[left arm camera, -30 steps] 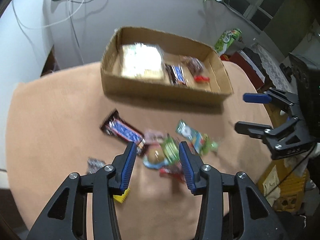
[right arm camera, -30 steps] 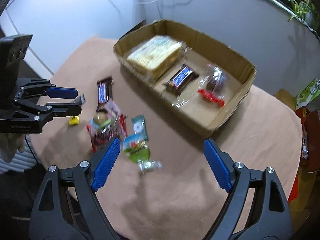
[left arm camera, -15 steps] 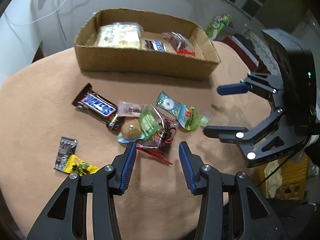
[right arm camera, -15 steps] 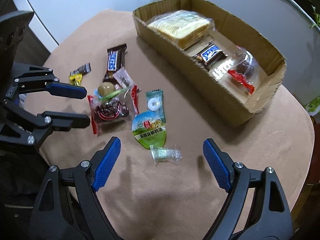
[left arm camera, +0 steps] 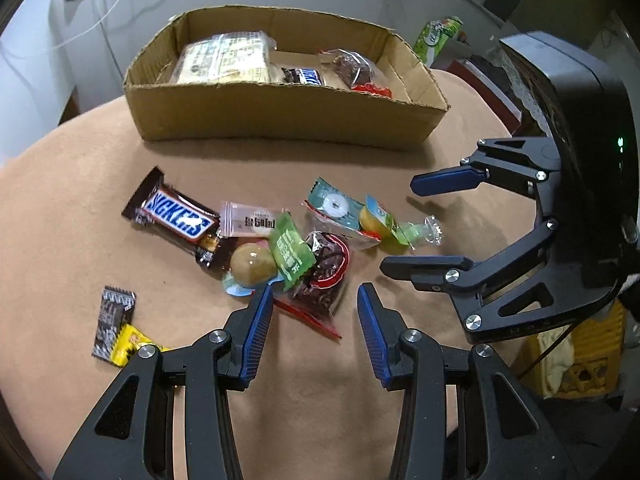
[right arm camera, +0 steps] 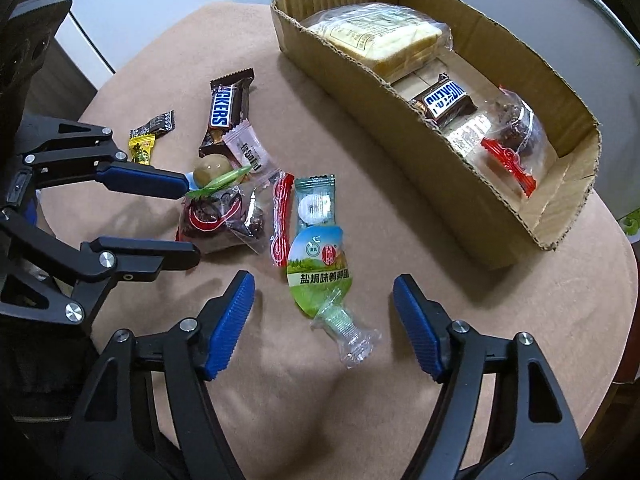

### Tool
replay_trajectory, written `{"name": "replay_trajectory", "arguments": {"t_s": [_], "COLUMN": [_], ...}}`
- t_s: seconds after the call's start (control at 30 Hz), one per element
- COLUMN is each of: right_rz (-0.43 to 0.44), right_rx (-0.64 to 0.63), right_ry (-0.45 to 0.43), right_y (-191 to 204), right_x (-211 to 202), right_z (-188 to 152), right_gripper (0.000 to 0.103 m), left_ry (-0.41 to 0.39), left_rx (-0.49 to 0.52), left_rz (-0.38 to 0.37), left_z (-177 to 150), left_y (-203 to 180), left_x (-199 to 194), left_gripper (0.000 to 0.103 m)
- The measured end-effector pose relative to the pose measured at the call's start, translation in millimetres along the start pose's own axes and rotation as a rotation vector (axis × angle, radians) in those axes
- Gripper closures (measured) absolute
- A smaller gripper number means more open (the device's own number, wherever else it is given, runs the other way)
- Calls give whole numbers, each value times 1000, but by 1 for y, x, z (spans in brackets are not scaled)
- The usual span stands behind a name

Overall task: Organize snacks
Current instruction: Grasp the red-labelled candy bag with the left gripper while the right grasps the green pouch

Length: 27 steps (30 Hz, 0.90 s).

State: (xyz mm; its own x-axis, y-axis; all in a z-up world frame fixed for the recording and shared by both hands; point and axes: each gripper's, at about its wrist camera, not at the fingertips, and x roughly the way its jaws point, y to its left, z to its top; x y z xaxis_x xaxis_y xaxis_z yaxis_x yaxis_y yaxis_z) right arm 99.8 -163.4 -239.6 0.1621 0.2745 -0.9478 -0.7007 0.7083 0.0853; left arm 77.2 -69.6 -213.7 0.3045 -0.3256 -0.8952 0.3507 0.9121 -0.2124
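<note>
Loose snacks lie on the tan table: a Snickers bar [left arm camera: 176, 216], a white candy [left arm camera: 252, 221], a brown ball sweet [left arm camera: 252, 266], a red-trimmed bag of dark fruit [left arm camera: 324, 280], a teal ring-candy packet [right arm camera: 315, 205], a green egg packet [right arm camera: 320, 270] and a clear green candy [right arm camera: 346, 330]. My left gripper [left arm camera: 316, 320] is open, just short of the fruit bag. My right gripper [right arm camera: 324, 320] is open around the green egg packet's near end and the clear candy. A cardboard box [left arm camera: 280, 120] holds bread, a Snickers and a wrapped cake.
Two small candies, black and yellow [left arm camera: 116, 328], lie apart at the table's left. A green carton [left arm camera: 438, 36] stands beyond the box on the right. A white wall with cables is behind. The table edge curves close on the right [right arm camera: 624, 280].
Both grippers have come down and forward toward the snack pile. The right gripper now brackets the clear candy; the left now sits at the fruit bag. Both stayed open.
</note>
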Motion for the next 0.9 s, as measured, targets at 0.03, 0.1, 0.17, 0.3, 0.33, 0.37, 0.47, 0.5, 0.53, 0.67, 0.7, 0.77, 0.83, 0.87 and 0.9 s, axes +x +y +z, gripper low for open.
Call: {"name": "replay_trajectory", "arguments": {"t_s": [0.03, 0.1, 0.17, 0.3, 0.33, 0.37, 0.47, 0.5, 0.53, 0.67, 0.7, 0.77, 0.83, 0.87, 0.9], "right_rz": [6, 11, 19, 30, 28, 29, 34, 34, 34, 51, 55, 58, 60, 67, 74], "right_rx": [5, 14, 32, 49, 44, 42, 42, 42, 43, 50, 48, 39, 38, 45, 53], "right_ry": [6, 13, 16, 26, 26, 27, 29, 28, 26, 18, 20, 25, 27, 26, 25], "right_y": [-1, -3, -9, -14, -15, -14, -15, -14, -14, -11, -10, -8, -4, -4, -5], "right_x": [1, 2, 5, 10, 10, 10, 11, 12, 12, 15, 15, 16, 17, 17, 16], "right_z": [-1, -3, -2, 1, 2, 2, 6, 7, 7, 17, 18, 20, 22, 23, 23], "right_gripper": [36, 38, 39, 45, 46, 46, 46, 46, 49, 62, 70, 74, 74, 74, 74], "left_ry": [4, 4, 1, 11, 17, 20, 28, 24, 22, 13, 11, 8, 3, 1, -3], "left_rx": [17, 48, 73, 90, 95, 105, 139, 136, 128, 63, 53, 41, 27, 22, 9], "left_rz": [10, 23, 28, 32, 30, 32, 26, 16, 10, -43, -50, -58, -68, -72, -84], "left_z": [1, 1, 2, 5, 6, 6, 5, 4, 5, 5, 6, 6, 6, 5, 5], "left_y": [-2, -6, -9, -9, -9, -10, -13, -11, -9, 5, 7, 9, 11, 12, 15], "left_x": [2, 2, 2, 11, 15, 17, 22, 22, 22, 19, 19, 18, 16, 15, 14], "left_gripper": [60, 60, 60, 60, 60, 60, 60, 61, 64, 67, 67, 68, 68, 69, 69]}}
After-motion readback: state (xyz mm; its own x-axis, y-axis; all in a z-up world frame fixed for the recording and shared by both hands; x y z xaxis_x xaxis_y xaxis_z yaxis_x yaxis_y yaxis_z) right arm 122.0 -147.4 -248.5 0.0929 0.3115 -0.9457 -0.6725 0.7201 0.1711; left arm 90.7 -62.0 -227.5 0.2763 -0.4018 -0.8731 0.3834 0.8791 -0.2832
